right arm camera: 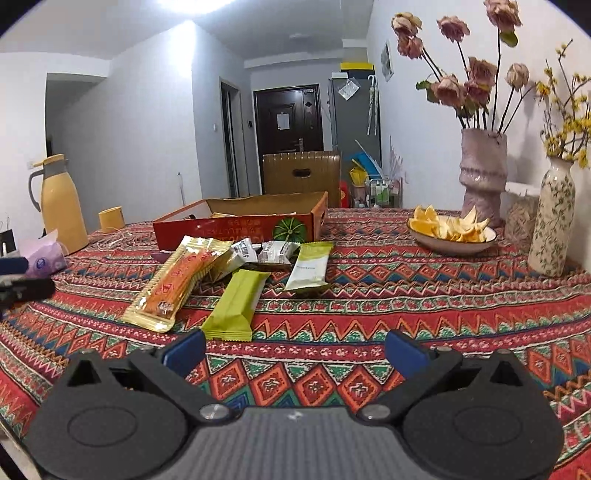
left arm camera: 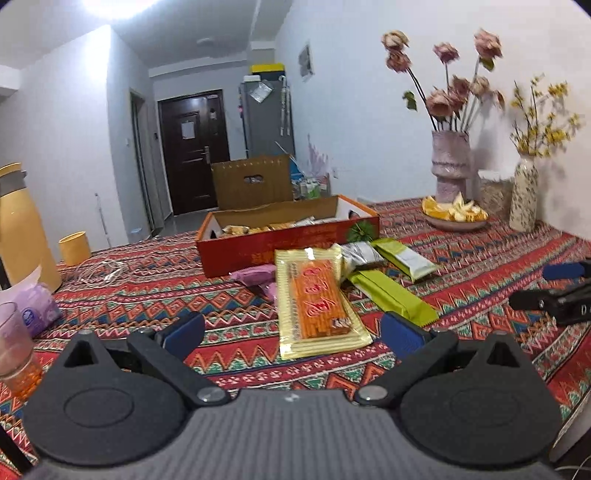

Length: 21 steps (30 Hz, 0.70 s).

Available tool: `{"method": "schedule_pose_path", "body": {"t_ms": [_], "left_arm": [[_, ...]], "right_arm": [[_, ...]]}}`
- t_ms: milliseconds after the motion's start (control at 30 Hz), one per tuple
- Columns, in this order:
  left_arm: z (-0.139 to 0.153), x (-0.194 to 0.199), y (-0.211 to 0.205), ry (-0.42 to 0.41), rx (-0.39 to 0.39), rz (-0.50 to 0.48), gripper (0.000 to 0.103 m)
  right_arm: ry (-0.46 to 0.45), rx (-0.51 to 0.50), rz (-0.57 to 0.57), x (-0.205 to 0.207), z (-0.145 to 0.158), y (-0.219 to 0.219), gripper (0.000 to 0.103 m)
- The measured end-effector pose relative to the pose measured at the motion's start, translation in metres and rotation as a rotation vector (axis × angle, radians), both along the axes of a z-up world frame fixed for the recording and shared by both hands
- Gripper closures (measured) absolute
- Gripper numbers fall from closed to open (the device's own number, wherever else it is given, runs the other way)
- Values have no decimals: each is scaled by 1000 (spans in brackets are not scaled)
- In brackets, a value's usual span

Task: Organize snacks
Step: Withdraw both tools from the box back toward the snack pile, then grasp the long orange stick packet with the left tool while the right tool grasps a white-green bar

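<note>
Snack packet, yellow with orange sticks (left arm camera: pixel 317 301), lay dead ahead of the left tool (left arm camera: pixel 291 330), long axis pointing away toward the red box (left arm camera: pixel 258 251). Left tool (right arm camera: pixel 22 284) nearer than right tool (right arm camera: pixel 295 354); both gaped wide, empty.

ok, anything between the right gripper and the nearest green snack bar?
Only bare tablecloth between the open right gripper and the green snack bar, per the right wrist view.

White walls (right arm camera: pixel 147 129) run down a narrow hall to a dark brown door (right arm camera: pixel 288 118), with a grey fridge (right arm camera: pixel 354 118) beside it. A bright ceiling light (right arm camera: pixel 188 5) glares overhead. The worktop (right arm camera: pixel 406 306) wears a red patterned cloth, pushed up against the right wall.
</note>
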<state>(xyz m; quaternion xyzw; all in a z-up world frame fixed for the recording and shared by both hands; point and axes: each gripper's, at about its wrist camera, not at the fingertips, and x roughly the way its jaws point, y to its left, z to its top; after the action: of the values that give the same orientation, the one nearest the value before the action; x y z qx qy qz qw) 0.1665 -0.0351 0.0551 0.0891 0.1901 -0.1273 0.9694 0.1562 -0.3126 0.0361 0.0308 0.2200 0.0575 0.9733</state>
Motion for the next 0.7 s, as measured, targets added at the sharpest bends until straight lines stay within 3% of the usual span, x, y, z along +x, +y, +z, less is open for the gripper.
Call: {"method": "schedule_pose_path", "body": {"t_ms": [167, 467, 567, 700], "left_arm": [[-12, 21, -8, 46, 30, 2, 0], [-23, 90, -27, 110, -41, 13, 0], [-30, 125, -35, 160, -100, -9, 0], [-45, 166, -47, 219, -128, 18, 0]], "right_arm": [[26, -7, 17, 21, -5, 4, 0], [34, -32, 48, 68, 2, 12, 0], [38, -43, 62, 82, 4, 14, 1], [45, -75, 65, 101, 9, 15, 8]]}}
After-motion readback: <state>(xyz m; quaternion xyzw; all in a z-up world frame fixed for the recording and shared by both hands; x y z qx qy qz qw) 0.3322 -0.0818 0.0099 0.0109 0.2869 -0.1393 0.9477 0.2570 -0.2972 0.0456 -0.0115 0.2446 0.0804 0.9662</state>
